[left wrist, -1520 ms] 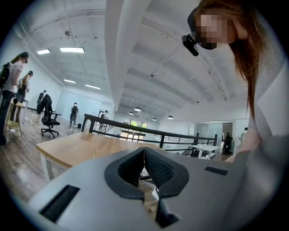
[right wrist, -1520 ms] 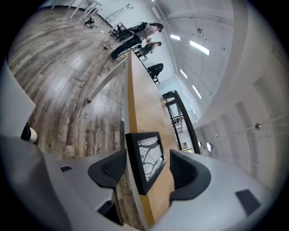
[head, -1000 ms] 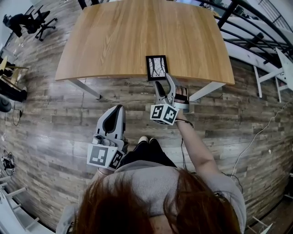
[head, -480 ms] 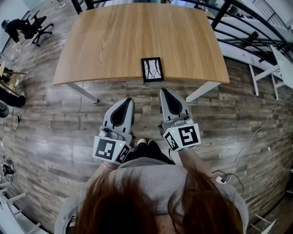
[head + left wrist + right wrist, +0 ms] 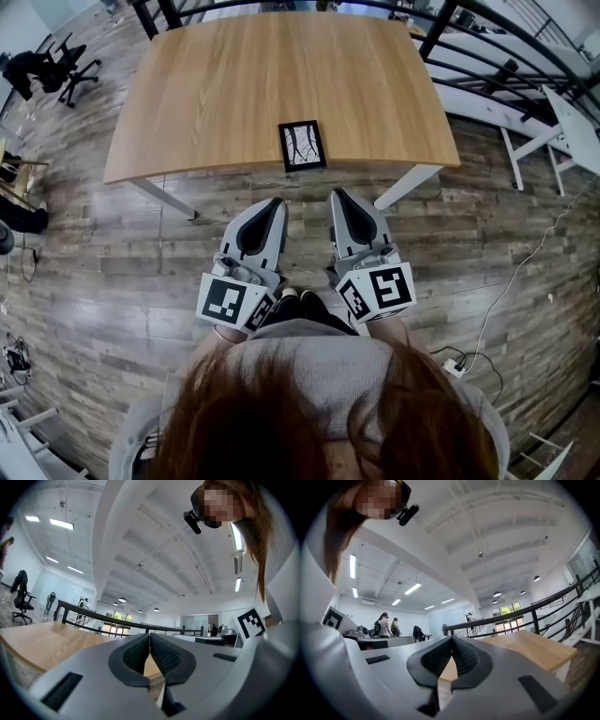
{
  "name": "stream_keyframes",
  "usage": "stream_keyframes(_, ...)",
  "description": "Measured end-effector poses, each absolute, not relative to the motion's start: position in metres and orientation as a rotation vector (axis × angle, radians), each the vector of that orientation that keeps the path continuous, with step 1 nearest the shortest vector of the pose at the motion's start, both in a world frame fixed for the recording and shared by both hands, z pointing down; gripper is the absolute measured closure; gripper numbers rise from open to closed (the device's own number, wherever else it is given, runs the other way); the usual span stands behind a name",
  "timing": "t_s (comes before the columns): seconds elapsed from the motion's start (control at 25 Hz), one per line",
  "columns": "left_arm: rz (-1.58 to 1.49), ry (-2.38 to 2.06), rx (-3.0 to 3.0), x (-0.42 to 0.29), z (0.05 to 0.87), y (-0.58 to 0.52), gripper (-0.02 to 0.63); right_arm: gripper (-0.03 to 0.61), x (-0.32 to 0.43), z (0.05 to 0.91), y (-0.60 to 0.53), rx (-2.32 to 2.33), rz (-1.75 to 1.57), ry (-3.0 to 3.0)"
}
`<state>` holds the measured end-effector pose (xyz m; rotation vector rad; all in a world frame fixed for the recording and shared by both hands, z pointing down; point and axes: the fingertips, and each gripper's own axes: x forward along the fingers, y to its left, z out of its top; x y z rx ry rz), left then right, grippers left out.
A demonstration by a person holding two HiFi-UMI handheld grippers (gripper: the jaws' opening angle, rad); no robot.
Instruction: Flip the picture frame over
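Picture frame lies flat on the wooden table, black border, line-drawing side up. It sits right at the table's 6 o'clock edge, about mid-edge, and neither tool touches it. Left gripper and right gripper hang side by side over the plank floor, off the table, both pointing to 12 o'clock. The frame is at 12 o'clock from the gap between them, near but clear of both. Left gripper view: jaws fully together, pads meeting at the tips, nothing between them. Right gripper view: same, closed tight and empty. Marker cubes are at the 6 o'clock end of each tool, close to the person's body. Office chair stands on the floor at 10 o'clock off the table.
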<state>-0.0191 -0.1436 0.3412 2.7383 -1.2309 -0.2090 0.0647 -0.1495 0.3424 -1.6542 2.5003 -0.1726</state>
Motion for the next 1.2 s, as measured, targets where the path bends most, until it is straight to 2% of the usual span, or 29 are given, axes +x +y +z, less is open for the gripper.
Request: stream_keyframes(1.2, -0.249, -1.228, 2.751, -0.024, 0.332, -0.126, 0.606, 0.565, 0.051, 0.347, -0.142, -1.732, -0.215, 2.573)
